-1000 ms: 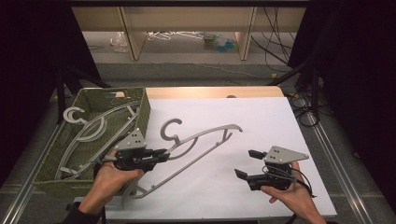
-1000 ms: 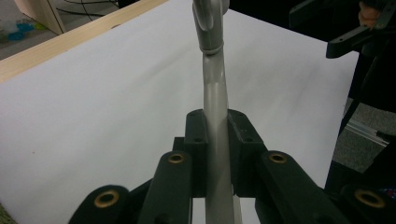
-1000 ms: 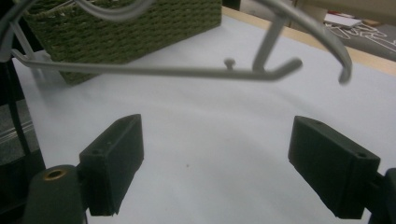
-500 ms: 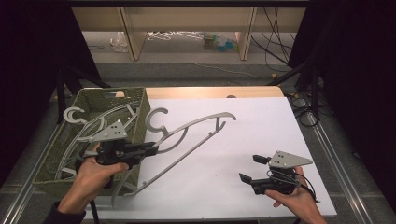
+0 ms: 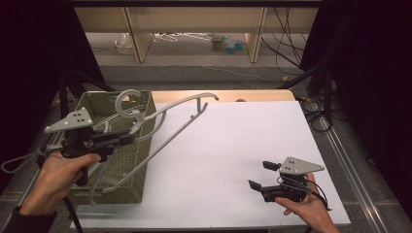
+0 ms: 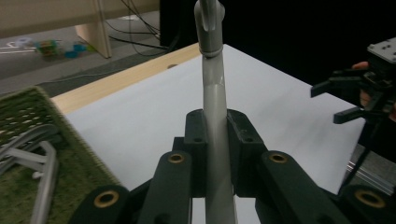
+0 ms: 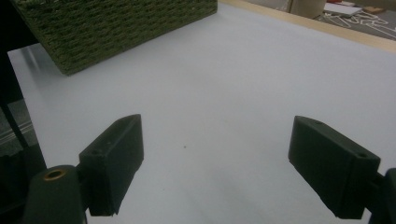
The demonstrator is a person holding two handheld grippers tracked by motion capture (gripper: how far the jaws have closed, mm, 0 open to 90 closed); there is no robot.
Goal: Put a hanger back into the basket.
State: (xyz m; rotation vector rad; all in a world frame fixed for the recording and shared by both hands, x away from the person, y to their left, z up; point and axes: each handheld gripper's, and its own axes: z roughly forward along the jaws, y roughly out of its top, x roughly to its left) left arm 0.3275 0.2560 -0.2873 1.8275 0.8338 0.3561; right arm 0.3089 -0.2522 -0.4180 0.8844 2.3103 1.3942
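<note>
Clamped between left hand-held gripper [image 5: 127, 137] pads, hanger [image 5: 165, 127] above basket [image 5: 127, 167]

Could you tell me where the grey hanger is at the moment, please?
In the high view the grey hanger is at the left, clamped in the left gripper and held up above the near edge of the green basket, slanting out over the white table.

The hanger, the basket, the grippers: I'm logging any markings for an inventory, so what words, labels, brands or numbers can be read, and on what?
None: no readable text on the grey hanger, the green basket, the left gripper, the right gripper or the white table.
The clutter on the floor behind is too small and blurred to read.
</note>
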